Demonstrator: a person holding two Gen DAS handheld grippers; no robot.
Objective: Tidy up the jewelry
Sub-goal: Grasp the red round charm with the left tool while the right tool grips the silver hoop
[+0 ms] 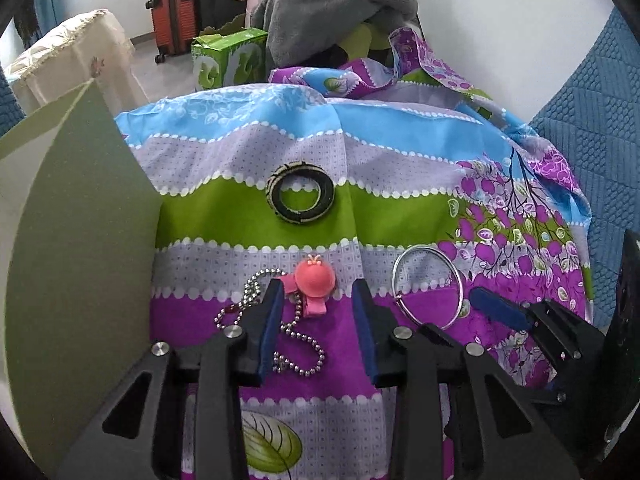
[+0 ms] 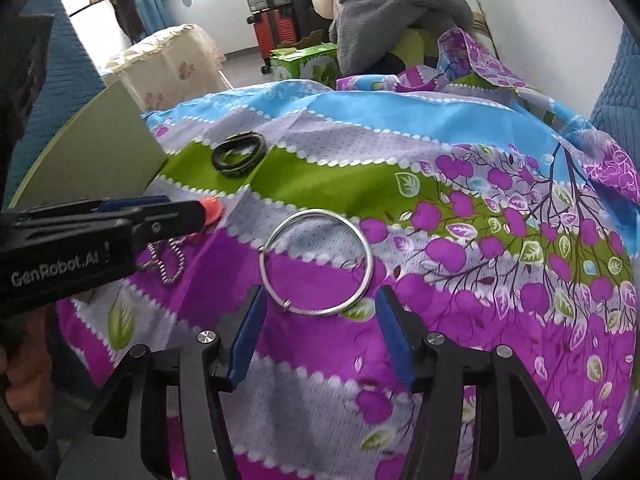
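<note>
Green box (image 1: 80, 208) beside loose jewelry

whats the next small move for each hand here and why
Probably lower both a little further, then close. The left tongs stand open around the pink charm on its bead chain, pads not yet pressing it. The right tongs are open at the near edge of the silver bangle, which lies flat on the cloth, so they need to straddle its rim first.
</note>
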